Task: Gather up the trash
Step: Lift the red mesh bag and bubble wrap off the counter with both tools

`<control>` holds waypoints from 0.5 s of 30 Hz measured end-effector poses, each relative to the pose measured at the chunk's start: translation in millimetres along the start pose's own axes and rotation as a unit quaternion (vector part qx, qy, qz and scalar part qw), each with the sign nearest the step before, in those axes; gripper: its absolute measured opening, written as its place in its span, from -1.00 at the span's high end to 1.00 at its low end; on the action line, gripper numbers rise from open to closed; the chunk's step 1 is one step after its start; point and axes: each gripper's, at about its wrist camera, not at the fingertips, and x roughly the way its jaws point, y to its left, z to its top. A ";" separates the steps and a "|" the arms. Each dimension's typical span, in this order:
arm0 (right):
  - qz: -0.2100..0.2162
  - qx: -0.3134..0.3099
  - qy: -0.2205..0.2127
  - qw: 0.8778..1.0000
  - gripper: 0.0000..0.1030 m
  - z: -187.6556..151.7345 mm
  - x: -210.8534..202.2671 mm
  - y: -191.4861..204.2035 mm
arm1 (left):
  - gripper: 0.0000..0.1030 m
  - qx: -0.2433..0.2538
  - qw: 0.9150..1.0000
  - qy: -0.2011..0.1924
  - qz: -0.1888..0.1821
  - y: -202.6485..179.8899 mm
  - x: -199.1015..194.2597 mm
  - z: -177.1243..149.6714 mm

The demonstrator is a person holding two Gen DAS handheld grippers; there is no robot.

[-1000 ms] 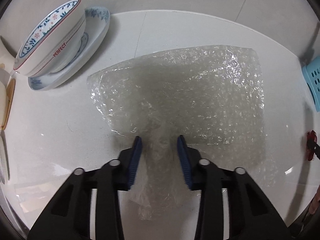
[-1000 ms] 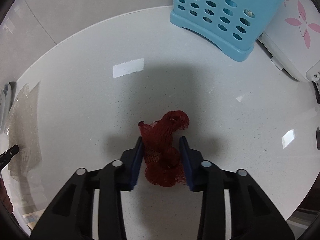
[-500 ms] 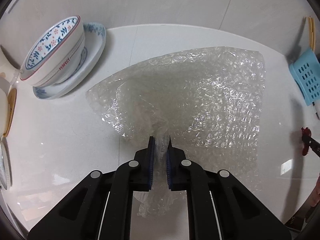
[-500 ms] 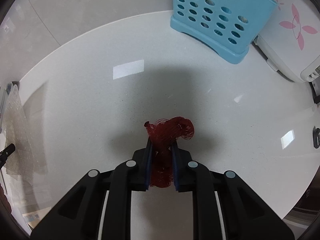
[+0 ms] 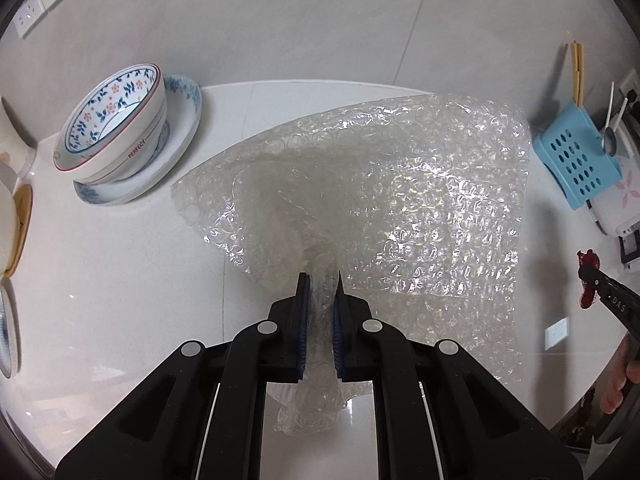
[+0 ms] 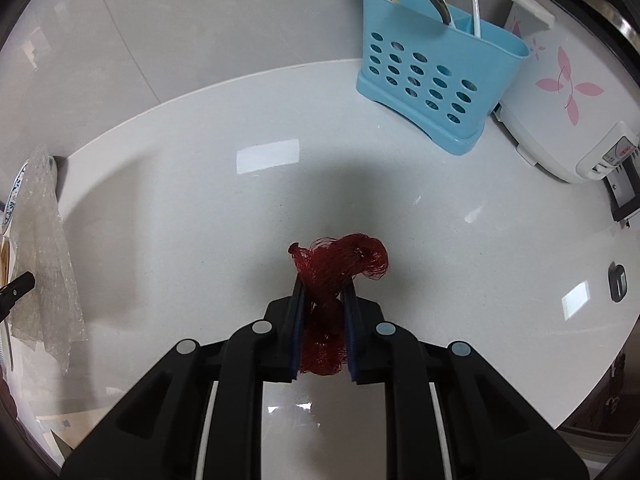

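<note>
Carrying both pieces clear of the counter (image 6: 168,208) looks like the step in hand. The left gripper (image 5: 320,280) is clamped on a gathered fold of bubble wrap (image 5: 420,184), whose sheet fans toward twelve o'clock; keep it high, away from the stacked bowls (image 5: 116,136) at ten o'clock. The right gripper (image 6: 324,286) pinches a red mesh net bag (image 6: 340,258). Only the right view shows the rice cooker (image 6: 560,92) behind the blue utensil caddy (image 6: 432,80) at one o'clock.
</note>
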 end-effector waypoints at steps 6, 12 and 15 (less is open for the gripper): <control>0.010 -0.009 -0.014 1.000 0.70 -11.0 -21.0 6.1 | 0.83 0.004 1.000 -0.008 -0.007 -6.7 -15.6 -10.8; 0.021 -0.017 -0.026 0.999 0.70 -21.8 -40.5 9.3 | 0.83 0.008 1.000 -0.016 -0.011 -9.8 -28.5 -21.2; 0.027 -0.021 -0.032 0.999 0.70 -26.5 -49.3 10.1 | 0.83 0.009 1.000 -0.018 -0.014 -11.5 -34.8 -27.4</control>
